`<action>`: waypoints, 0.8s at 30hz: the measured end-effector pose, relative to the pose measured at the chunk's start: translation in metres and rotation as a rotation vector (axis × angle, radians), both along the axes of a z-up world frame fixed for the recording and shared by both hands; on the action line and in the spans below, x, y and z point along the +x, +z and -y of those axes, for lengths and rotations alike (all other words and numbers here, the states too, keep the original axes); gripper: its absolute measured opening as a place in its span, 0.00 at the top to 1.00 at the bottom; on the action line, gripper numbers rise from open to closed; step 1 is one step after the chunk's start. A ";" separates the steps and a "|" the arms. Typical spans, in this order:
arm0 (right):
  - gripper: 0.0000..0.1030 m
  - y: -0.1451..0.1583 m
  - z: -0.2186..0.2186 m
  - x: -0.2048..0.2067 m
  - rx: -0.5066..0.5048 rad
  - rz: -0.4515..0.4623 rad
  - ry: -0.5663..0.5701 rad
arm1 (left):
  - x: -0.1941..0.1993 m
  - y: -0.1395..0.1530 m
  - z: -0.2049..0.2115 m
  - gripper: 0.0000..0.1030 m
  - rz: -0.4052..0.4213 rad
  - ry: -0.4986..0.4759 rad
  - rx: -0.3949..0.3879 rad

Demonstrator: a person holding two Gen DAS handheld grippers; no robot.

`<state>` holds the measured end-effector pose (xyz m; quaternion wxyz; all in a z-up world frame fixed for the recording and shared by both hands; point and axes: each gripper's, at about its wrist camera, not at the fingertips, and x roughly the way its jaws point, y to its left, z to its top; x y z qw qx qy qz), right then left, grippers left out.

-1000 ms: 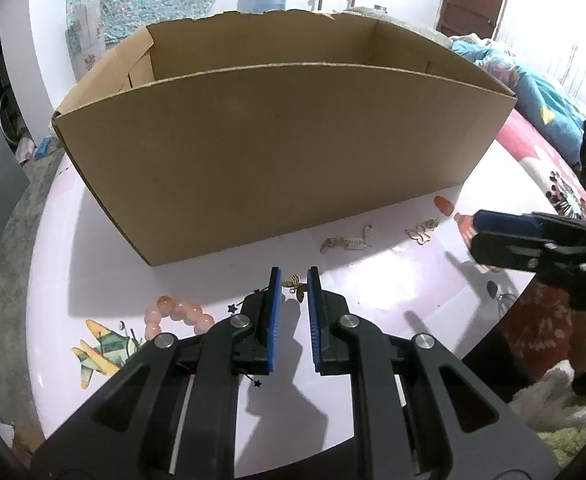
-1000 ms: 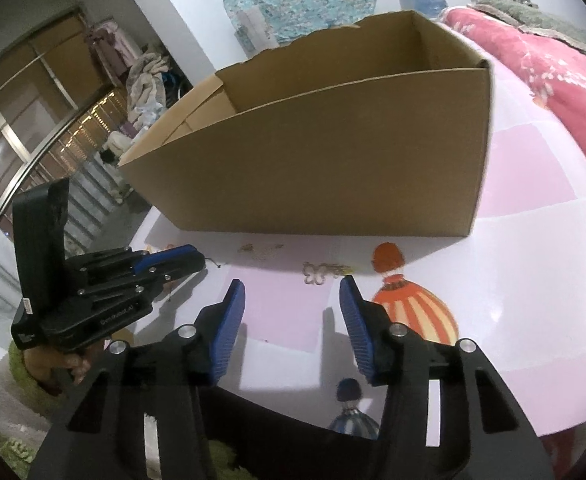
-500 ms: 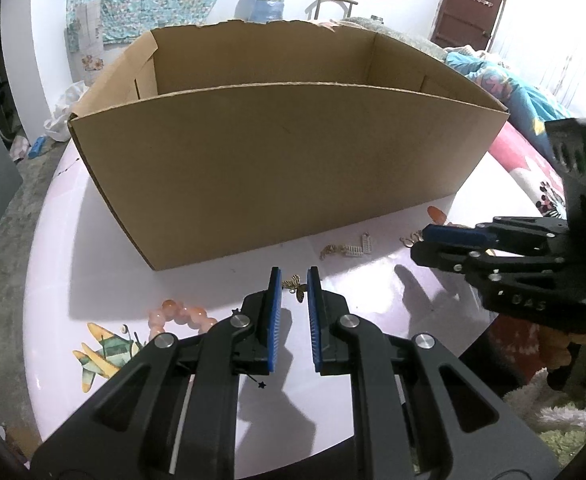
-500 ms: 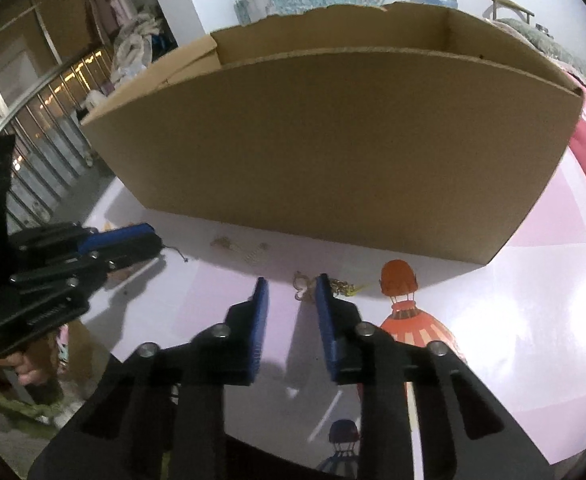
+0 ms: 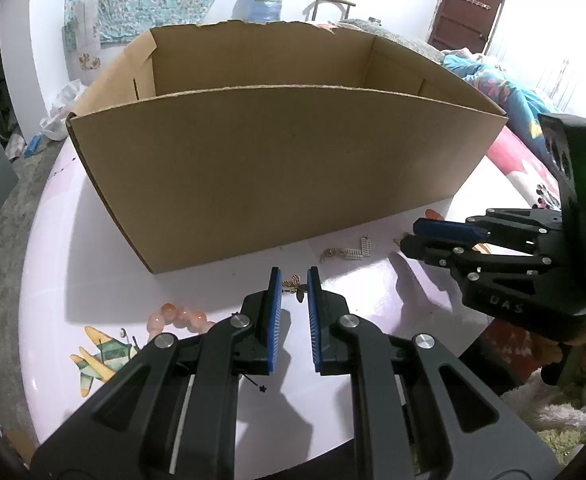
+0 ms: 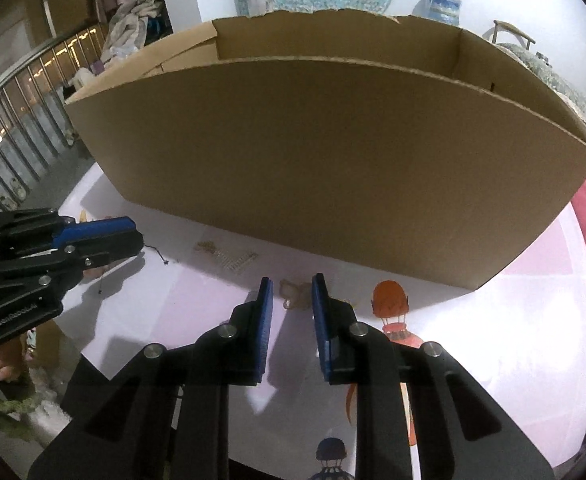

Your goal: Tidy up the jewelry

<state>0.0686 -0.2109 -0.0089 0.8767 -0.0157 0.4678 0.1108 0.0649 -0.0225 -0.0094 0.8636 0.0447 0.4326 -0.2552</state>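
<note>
1. At the lower left of the left wrist view, a pink bead bracelet lies on the pale round table, just beside the left gripper and half hidden by its finger; it looks to lie as it did a second ago.
2. At the centre of that view, the left gripper holds its blue pads at a narrow gap around a small gold butterfly charm. The gap is no tighter than a second ago, and whether the pads touch the charm cannot be told.
3. Above, the open cardboard box fills the middle of the frame; its floor is hidden, so what it already holds cannot be told.
4. Right of centre, a silver ladder-like earring rests on the table near the box wall, untouched.
5. At the right edge, the right gripper has pushed in from the side towards the box.
6. In the right wrist view, its tongs have narrowed from a wide spread a second ago to a slim gap flanking a gold chain piece at lower centre. The piece is blurred, so the grip is not confirmed.
7. Judged from this, both pickups are near closing and nothing is yet lifted.
</note>
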 end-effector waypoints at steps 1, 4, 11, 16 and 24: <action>0.80 -0.001 0.001 0.000 -0.001 0.001 0.002 | 0.000 0.000 0.000 0.89 0.000 0.000 0.000; 0.80 0.000 -0.002 0.002 -0.017 0.003 0.021 | 0.001 0.000 -0.002 0.89 -0.002 0.000 -0.004; 0.80 0.002 -0.006 0.005 -0.047 -0.006 0.051 | 0.002 0.000 -0.003 0.89 -0.004 0.001 -0.006; 0.85 0.002 -0.004 0.007 -0.021 -0.008 0.058 | 0.001 -0.001 -0.005 0.89 -0.001 0.004 -0.008; 1.00 0.002 0.000 0.003 0.041 0.001 0.061 | -0.005 0.007 -0.005 0.89 0.027 0.010 -0.013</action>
